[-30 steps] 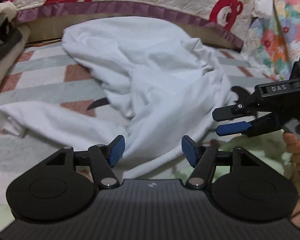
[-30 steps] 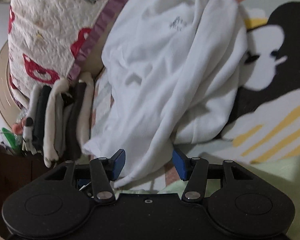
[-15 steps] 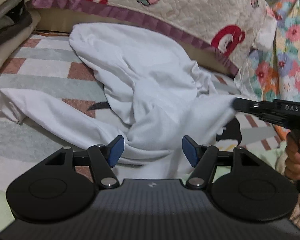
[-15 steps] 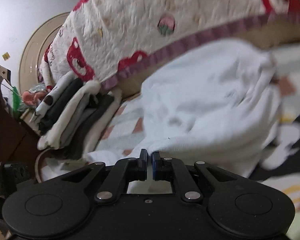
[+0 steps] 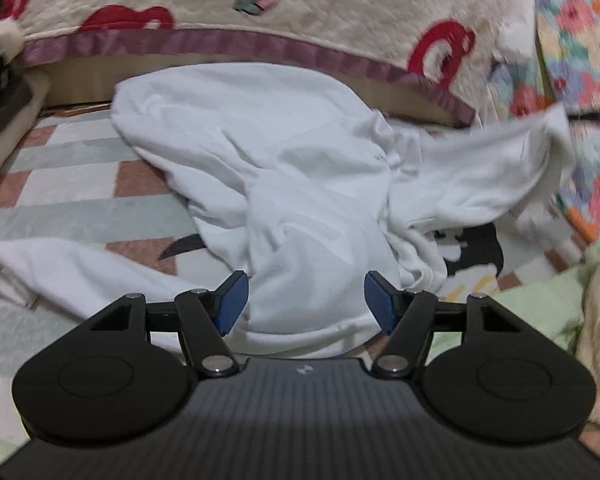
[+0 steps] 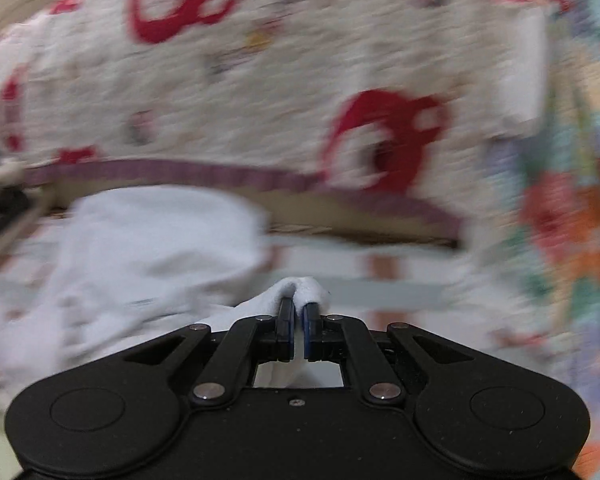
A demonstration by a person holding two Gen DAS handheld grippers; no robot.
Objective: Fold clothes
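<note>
A checked, cartoon-printed bedsheet (image 5: 72, 184) carries the crumpled white garment (image 5: 284, 184) at centre, folded clothes (image 5: 4, 92) stacked at nine o'clock.

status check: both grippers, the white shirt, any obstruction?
Right gripper shut on a corner of the white shirt, corner lifted. Left gripper open, fingers empty, over the crumpled body. Nothing in the way; quilt behind.
</note>
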